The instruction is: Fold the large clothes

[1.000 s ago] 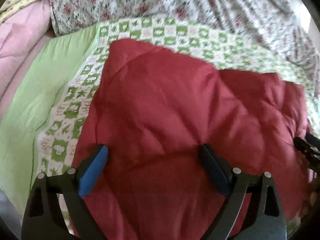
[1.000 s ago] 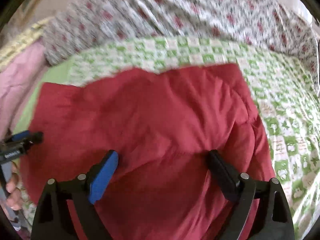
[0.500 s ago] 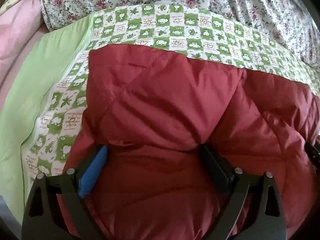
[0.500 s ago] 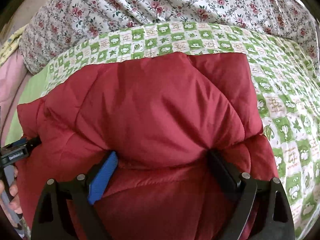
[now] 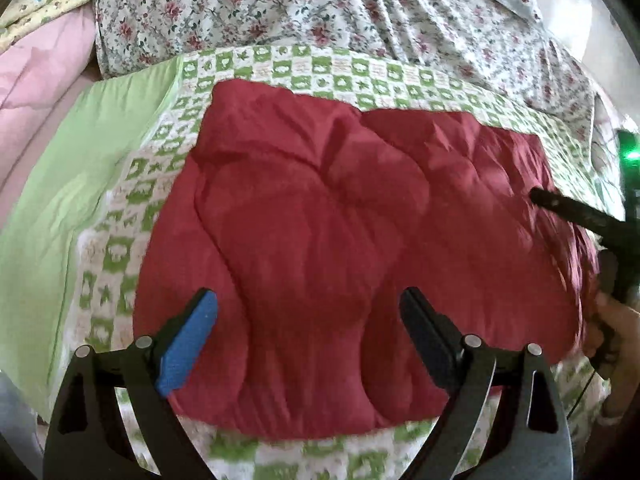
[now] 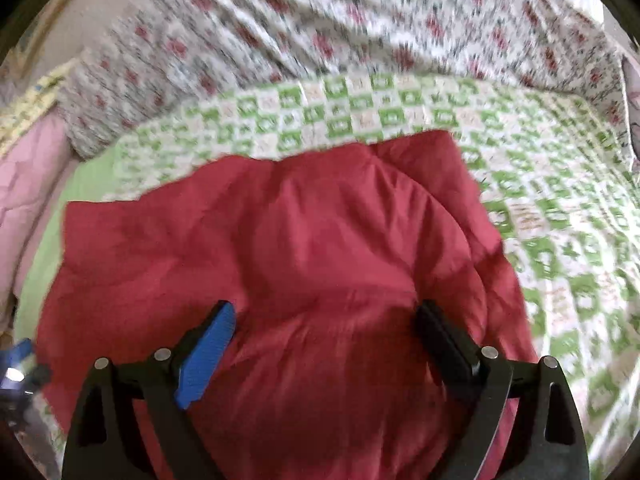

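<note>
A padded dark red garment (image 5: 340, 240) lies folded in a rough rectangle on the green-and-white checked bedspread (image 5: 304, 68). It also shows in the right wrist view (image 6: 312, 264). My left gripper (image 5: 308, 312) is open and empty, above the garment's near left part. My right gripper (image 6: 324, 328) is open and empty, above the garment's near right part. The right gripper's finger (image 5: 576, 212) shows at the right edge of the left wrist view. The left gripper's blue tip (image 6: 18, 354) shows at the left edge of the right wrist view.
A floral quilt (image 5: 320, 8) is heaped along the far side of the bed. A plain light green sheet (image 5: 80, 160) and a pink blanket (image 5: 36, 76) lie to the left. The checked bedspread (image 6: 560, 208) stretches out to the right of the garment.
Both grippers have let go of the red fabric and pulled back and up. The garment now lies flat, and its near edge shows in the left wrist view.
</note>
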Action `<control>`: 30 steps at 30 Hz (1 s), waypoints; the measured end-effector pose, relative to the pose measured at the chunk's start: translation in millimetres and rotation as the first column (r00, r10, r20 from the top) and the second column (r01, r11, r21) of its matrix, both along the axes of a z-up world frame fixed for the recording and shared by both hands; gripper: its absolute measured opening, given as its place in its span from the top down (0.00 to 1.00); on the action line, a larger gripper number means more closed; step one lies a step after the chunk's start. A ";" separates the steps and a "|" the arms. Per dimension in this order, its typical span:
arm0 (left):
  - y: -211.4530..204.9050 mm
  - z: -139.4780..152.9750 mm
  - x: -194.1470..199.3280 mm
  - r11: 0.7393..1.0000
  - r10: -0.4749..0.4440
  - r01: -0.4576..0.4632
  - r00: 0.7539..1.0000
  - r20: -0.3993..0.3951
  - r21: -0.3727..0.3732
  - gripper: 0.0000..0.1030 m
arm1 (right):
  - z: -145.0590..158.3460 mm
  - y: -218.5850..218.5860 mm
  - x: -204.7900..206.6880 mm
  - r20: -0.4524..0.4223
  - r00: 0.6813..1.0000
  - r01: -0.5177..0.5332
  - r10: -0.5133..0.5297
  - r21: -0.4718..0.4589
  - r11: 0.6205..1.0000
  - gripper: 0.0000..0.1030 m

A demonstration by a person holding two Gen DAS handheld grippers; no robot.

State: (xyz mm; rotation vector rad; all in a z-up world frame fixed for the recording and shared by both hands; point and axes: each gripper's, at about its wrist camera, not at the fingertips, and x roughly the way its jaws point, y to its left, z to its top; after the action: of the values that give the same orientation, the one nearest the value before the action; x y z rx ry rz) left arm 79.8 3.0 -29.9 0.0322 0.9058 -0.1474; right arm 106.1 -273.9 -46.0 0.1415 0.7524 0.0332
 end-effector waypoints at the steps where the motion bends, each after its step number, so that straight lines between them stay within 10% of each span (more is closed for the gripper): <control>1: 0.1 -1.2 -0.6 1.000 -0.004 0.004 1.000 -0.004 0.001 0.10 | 3.3 2.4 -11.6 0.009 1.000 -0.011 0.011 -0.004 1.000 0.09; 7: -5.4 -22.6 -7.6 1.000 0.002 0.000 0.999 -0.040 0.031 0.09 | -12.5 18.0 -74.6 -0.020 0.998 -0.054 0.053 -0.057 0.997 0.09; 17: -12.6 -38.5 4.3 0.998 -0.003 0.005 0.999 -0.032 0.065 0.04 | -46.1 8.3 -63.7 -0.071 0.997 -0.031 0.026 -0.066 0.997 0.06; 30: -14.9 -41.4 7.0 0.997 0.006 -0.004 1.000 -0.025 0.076 0.03 | -16.5 18.2 -97.7 0.049 0.999 -0.004 0.007 -0.065 0.998 0.08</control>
State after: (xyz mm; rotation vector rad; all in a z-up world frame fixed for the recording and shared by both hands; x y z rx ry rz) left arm 86.8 -11.9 -71.3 0.0990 0.9364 -0.1086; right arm 8.5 -255.7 -62.5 0.0769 0.7042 0.0177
